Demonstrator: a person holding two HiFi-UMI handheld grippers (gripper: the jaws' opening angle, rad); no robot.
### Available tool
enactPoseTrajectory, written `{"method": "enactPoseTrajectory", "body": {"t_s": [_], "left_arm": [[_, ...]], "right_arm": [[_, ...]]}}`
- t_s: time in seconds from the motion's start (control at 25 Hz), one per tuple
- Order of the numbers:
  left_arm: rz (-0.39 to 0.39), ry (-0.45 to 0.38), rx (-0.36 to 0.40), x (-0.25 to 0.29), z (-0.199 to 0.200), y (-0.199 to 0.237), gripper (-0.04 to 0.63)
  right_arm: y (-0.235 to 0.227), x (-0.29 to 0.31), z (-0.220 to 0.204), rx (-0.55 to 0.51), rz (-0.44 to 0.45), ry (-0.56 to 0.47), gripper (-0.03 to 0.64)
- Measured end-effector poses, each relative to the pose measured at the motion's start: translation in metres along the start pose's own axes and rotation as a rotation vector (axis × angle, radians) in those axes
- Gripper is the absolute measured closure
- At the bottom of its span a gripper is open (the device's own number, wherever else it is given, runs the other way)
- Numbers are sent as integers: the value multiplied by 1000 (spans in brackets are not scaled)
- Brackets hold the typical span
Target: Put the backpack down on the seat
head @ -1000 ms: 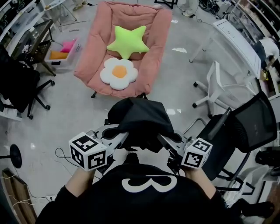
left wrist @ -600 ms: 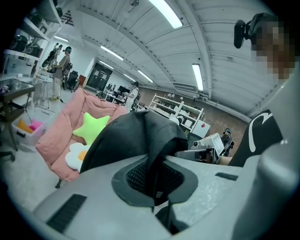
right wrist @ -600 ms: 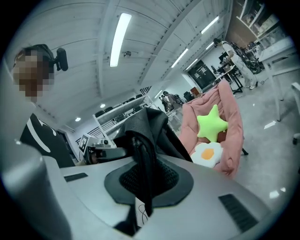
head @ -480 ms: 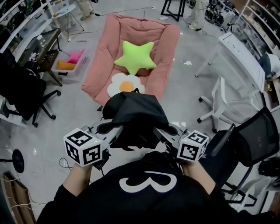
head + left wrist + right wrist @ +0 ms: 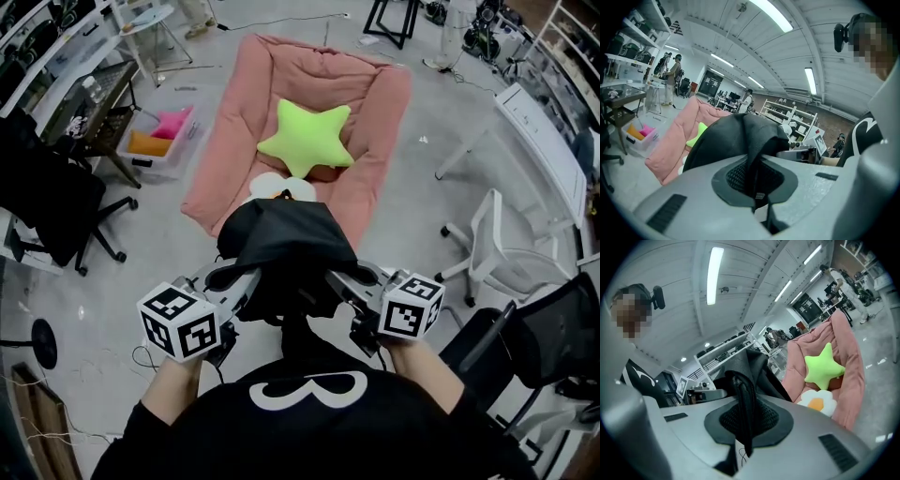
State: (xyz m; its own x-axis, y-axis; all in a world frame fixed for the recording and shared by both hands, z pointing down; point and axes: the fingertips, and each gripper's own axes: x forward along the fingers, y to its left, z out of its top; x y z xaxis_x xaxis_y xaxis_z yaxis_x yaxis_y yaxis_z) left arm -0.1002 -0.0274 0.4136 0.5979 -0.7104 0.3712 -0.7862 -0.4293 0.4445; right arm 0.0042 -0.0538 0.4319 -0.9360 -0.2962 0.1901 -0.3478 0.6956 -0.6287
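Note:
A black backpack (image 5: 281, 248) hangs in front of the person, held up from both sides. My left gripper (image 5: 246, 278) is shut on a fold of its black fabric (image 5: 754, 180). My right gripper (image 5: 339, 279) is shut on a black strap (image 5: 743, 418). The seat is a pink padded lounge chair (image 5: 234, 141) just beyond the backpack. A green star cushion (image 5: 307, 139) lies on it. A white flower cushion (image 5: 277, 187) at its front edge is mostly hidden by the backpack. The right gripper view shows the chair (image 5: 855, 380), the star (image 5: 822, 366) and the flower (image 5: 816, 403).
A black office chair (image 5: 47, 202) stands at the left and a clear bin (image 5: 159, 136) with pink and orange items sits beside the seat. A white chair (image 5: 497, 253) and a black chair (image 5: 553, 328) are at the right, near a long white table (image 5: 539, 122). Cables lie on the floor.
The person has stepped toward the pink seat with the backpack, which now covers most of the flower cushion. Both grippers keep the same hold.

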Motion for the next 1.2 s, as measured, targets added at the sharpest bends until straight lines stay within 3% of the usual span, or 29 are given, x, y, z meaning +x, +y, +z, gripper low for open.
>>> {"method": "enactPoseTrajectory", "body": {"t_s": [0.56,0.88,1.2], "left_arm": [[-16,82,-13,100,86,113,584],[-21,107,44,156,123,156,584],[-49,136,16,197,148,198,584]], "right_arm": [[-108,88,86,40,-19,16,597],[-165,117,128,41,-118,-2,597],[-210,147,159,50,-239,-13,597]]}}
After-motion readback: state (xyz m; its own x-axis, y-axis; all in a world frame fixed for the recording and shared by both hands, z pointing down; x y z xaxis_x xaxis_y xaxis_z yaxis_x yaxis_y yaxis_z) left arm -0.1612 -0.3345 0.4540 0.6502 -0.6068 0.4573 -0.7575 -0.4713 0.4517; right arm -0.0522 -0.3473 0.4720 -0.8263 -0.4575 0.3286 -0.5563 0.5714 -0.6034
